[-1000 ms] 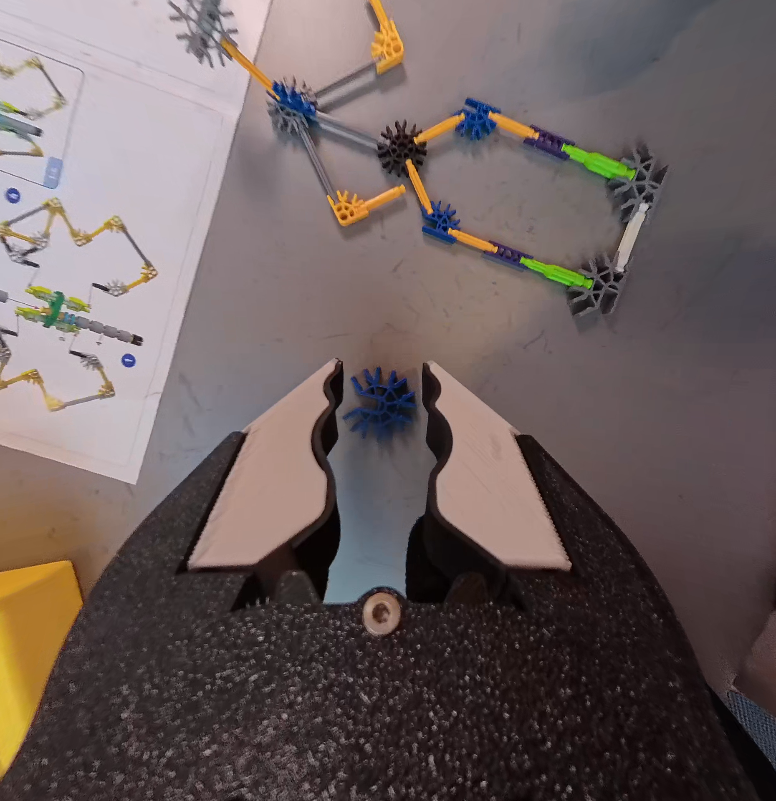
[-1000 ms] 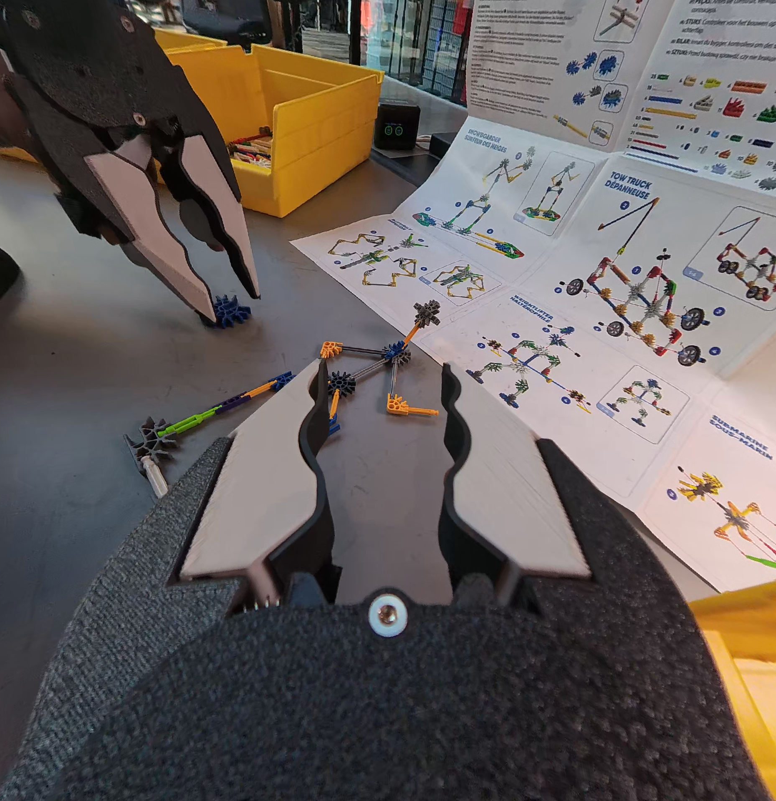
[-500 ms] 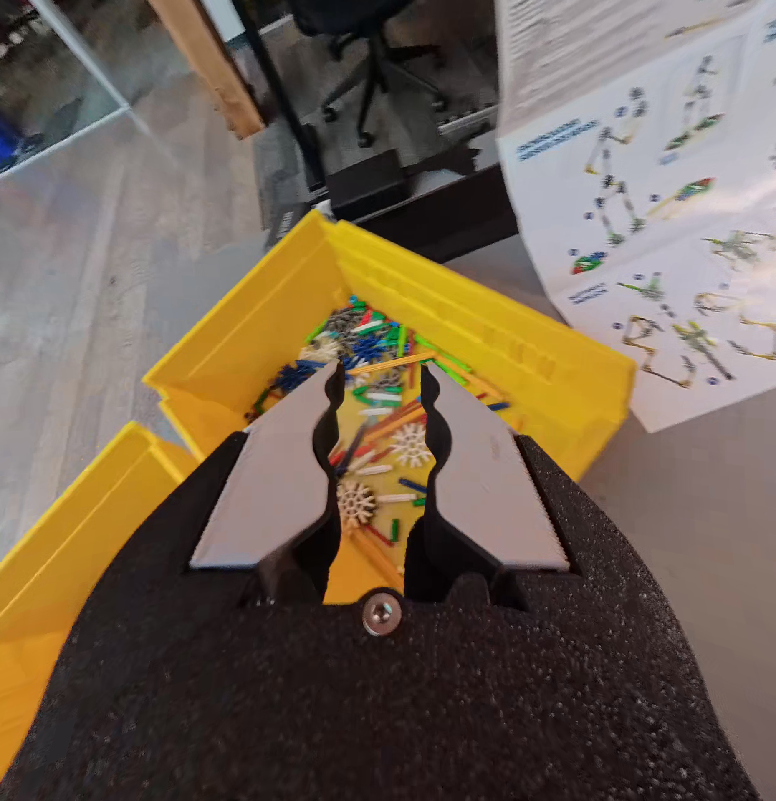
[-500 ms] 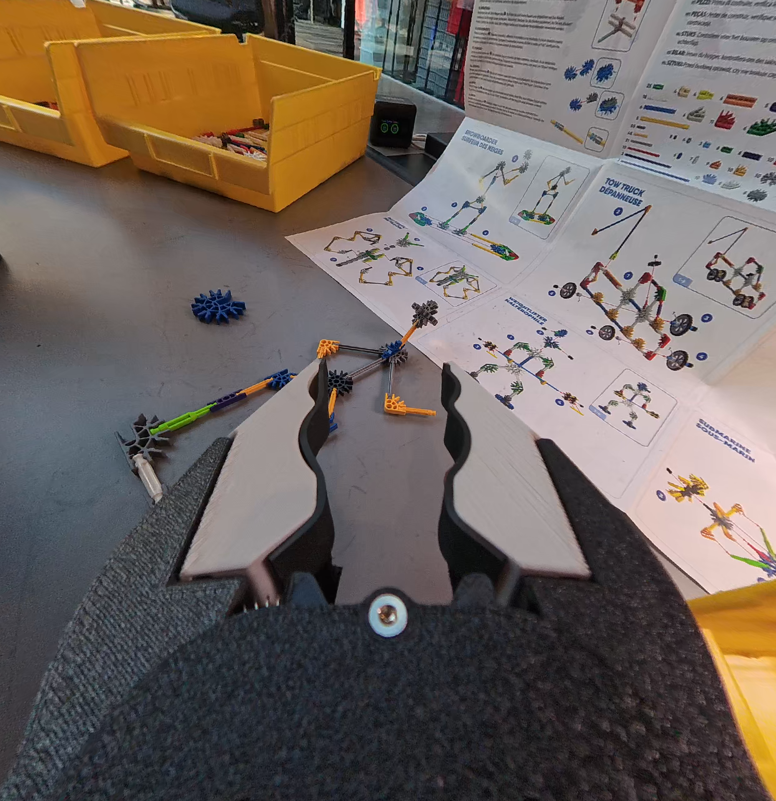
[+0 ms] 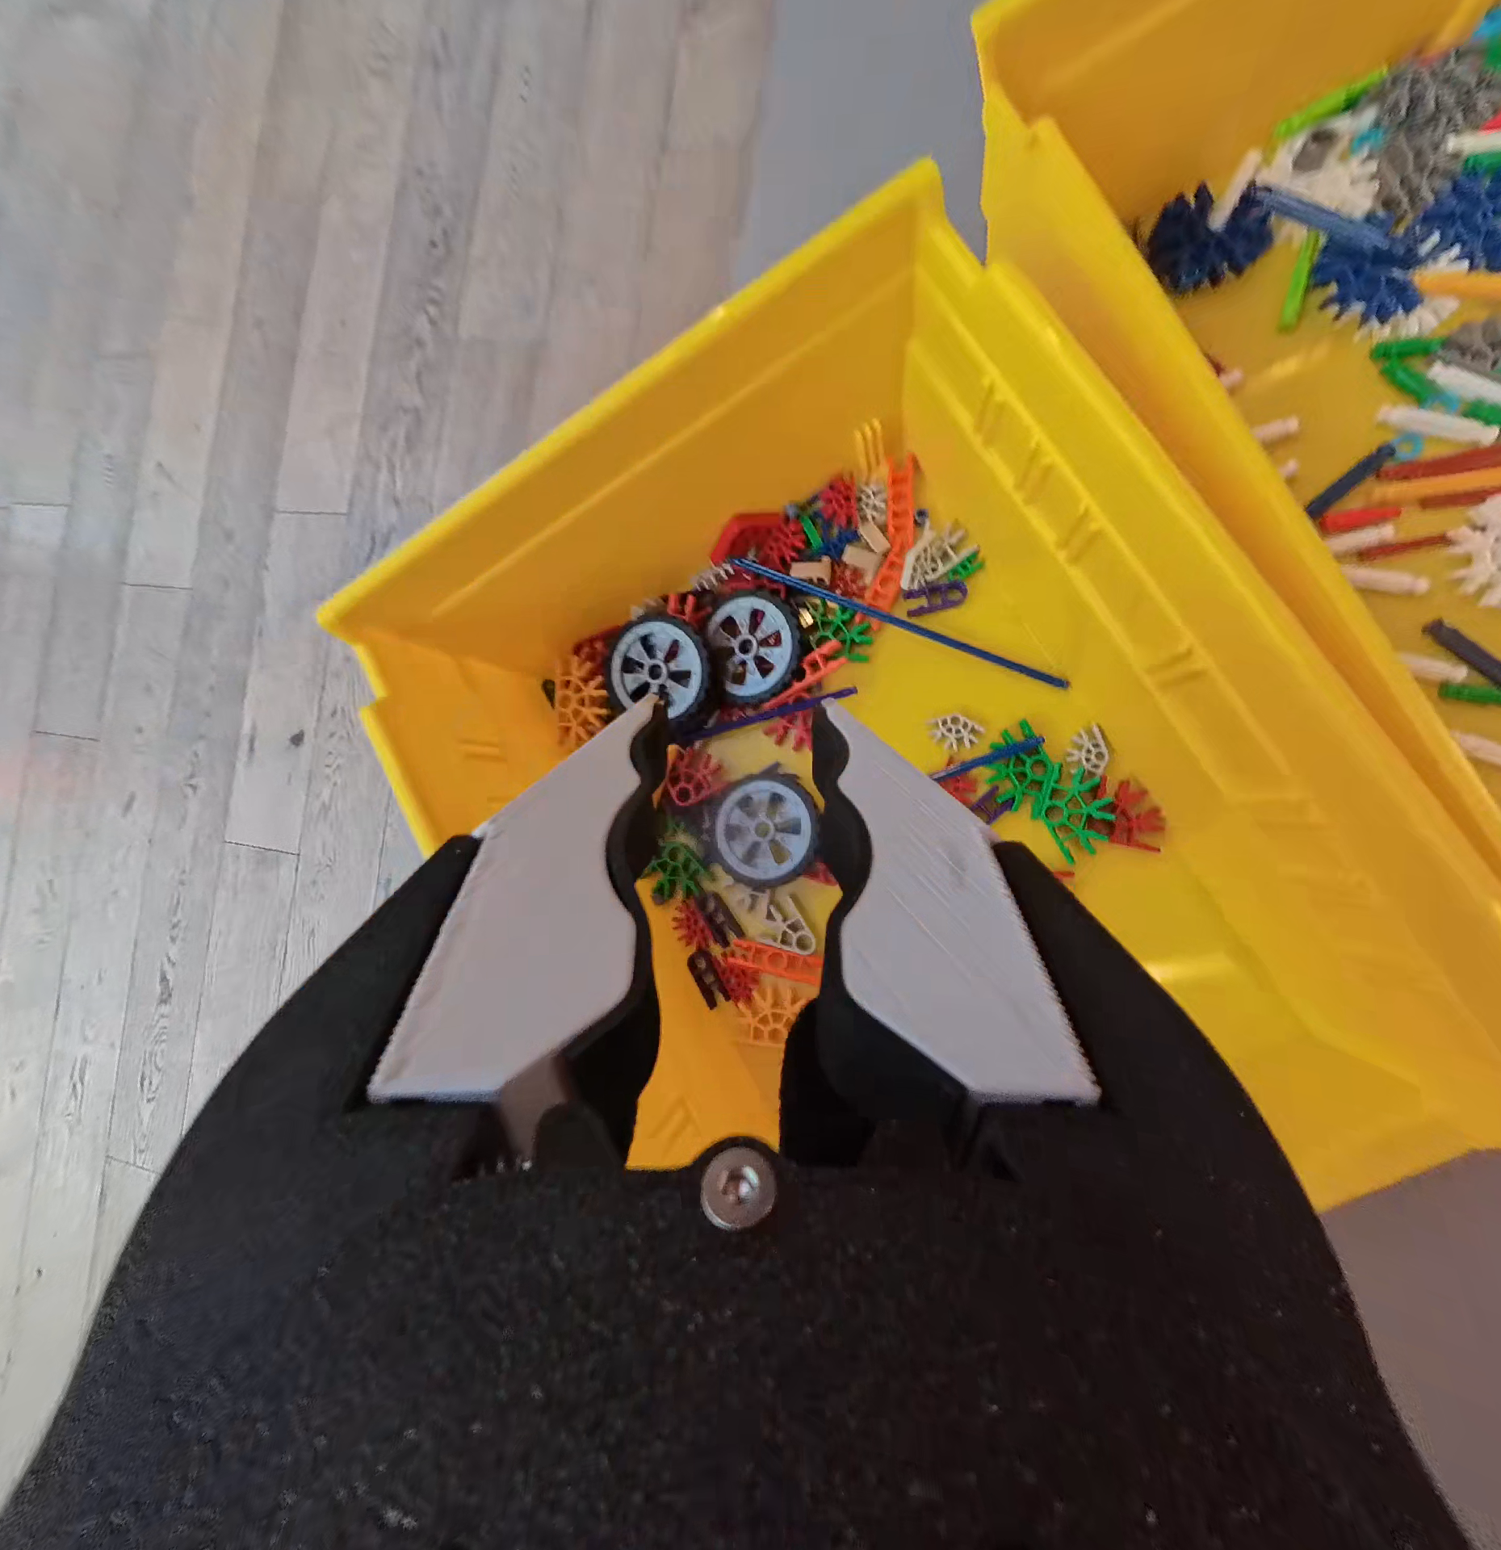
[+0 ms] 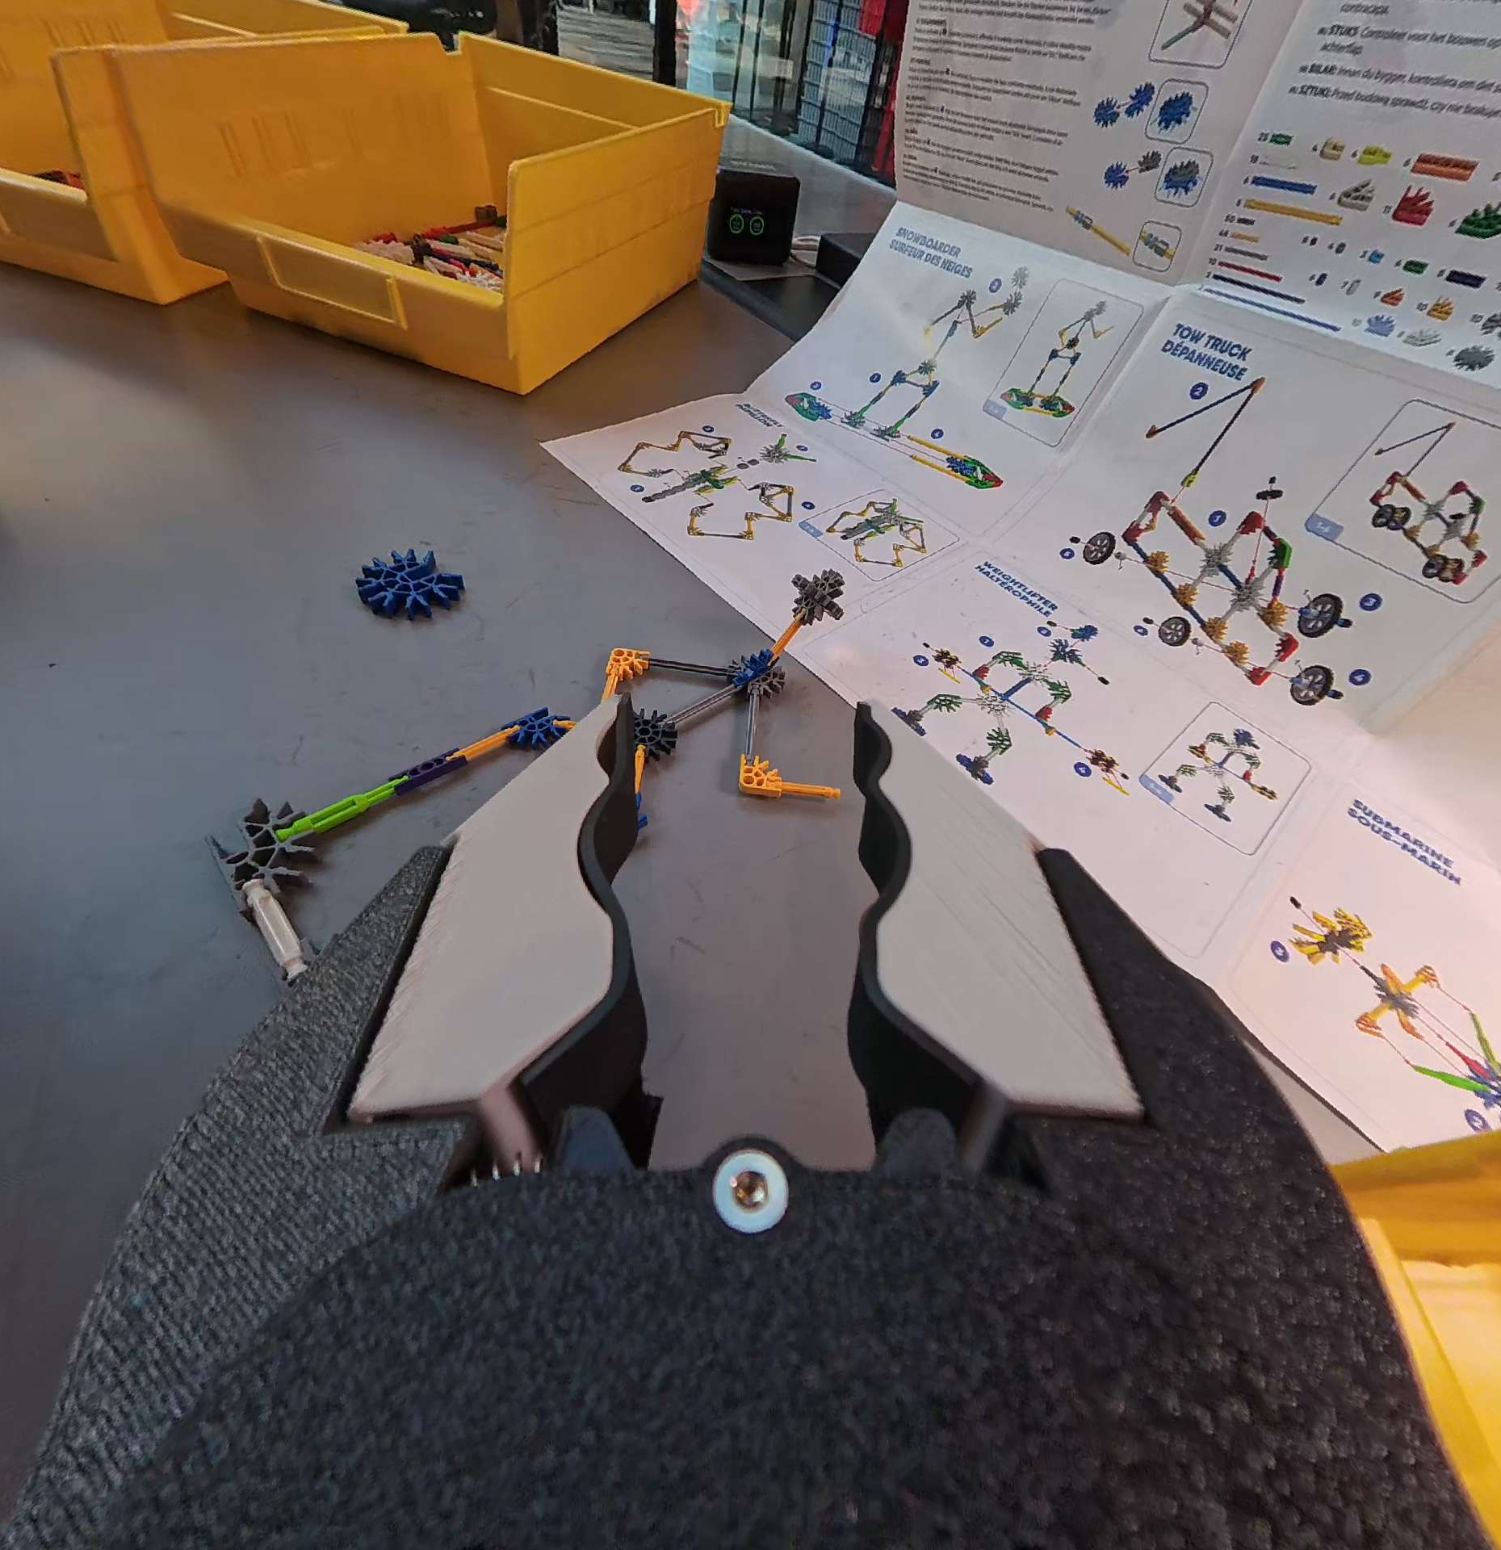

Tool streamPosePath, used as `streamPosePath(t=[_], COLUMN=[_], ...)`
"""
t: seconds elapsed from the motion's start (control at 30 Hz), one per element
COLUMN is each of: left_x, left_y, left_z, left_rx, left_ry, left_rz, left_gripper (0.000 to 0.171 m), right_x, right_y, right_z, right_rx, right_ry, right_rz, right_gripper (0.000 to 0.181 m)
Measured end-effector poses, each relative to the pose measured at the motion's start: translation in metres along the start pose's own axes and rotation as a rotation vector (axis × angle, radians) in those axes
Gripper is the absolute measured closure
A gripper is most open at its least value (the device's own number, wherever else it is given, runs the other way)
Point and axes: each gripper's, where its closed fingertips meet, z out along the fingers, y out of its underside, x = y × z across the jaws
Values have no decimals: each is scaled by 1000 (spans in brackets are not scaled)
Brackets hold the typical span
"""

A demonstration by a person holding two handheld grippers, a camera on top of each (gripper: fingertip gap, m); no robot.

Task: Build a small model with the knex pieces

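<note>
The grey table [image 6: 185,470] carried a folded instruction sheet [image 6: 1149,587] along its right side, propped up at the far end, and two yellow bins at the far left. Your left gripper [image 5: 738,713] hung over the left bin [image 5: 646,470], its jaws apart and holding nothing; seen between its fingers lay a grey wheel [image 5: 766,830], with two more wheels [image 5: 703,654] just beyond the fingertips among small red, orange and green connectors [image 5: 1049,797]. The right bin [image 5: 1065,335], touching the first, held rods and snowflake connectors [image 5: 1401,252] in mixed colours. Your right gripper [image 6: 738,721] was also wide open and empty, held low over the table. Just beyond its tips lay a flat model [image 6: 713,696] of rods and connectors, its grey top hub resting on the sheet's edge and one arm running left to a dark fan-shaped hub [image 6: 264,843] with a white rod [image 6: 277,931]. A lone blue connector [image 6: 409,583] lay on bare table farther off, well apart from the model and from both grippers. A small black box [image 6: 751,218] stood behind the bins.
</note>
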Motion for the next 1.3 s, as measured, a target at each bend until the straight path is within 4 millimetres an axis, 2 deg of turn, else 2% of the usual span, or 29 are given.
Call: streamPosePath(t=[0.07,0.13,0.23,0.3,0.37,0.5,0.67,0.9,1.03,1.07,1.1,1.13,1.3], left_x=[20,55,94,108,114,119,115,106,104,104,103,102,94], left_y=[16,33,55,64,70,73,75,72,73,73,72,68,70], left_z=[12,20,28,34,41,47,54,59,58,57,56,55,43], left_rx=[-72,-140,-230,-269,-297,-310,-324,-343,-350,-348,-334,-308,-278], left_ry=[101,248,381,411,410,402,367,389,392,391,391,387,351], left_rz=[51,118,196,219,243,260,296,276,323,331,334,329,366], left_gripper=[140,142,142,142,142,140,134,135,137,139,159,166,171], right_x=[0,-1,-3,-6,-8,-13,-11,-10,-10,-10,-10,-10,-11], right_y=[0,1,1,1,2,3,3,4,4,4,4,4,5], right_z=[1,1,1,2,3,4,3,3,4,3,4,4,4], right_rx=[-4,-8,-10,-15,-23,-30,-31,-31,-32,-32,-32,-33,-38], right_ry=[3,8,19,25,30,34,33,34,33,32,32,31,25], right_rz=[-4,-15,-47,-76,-107,-149,-133,-119,-122,-122,-121,-121,-119], right_gripper=[130,130,130,130,130,131,131,131,131,132,132,132,132])
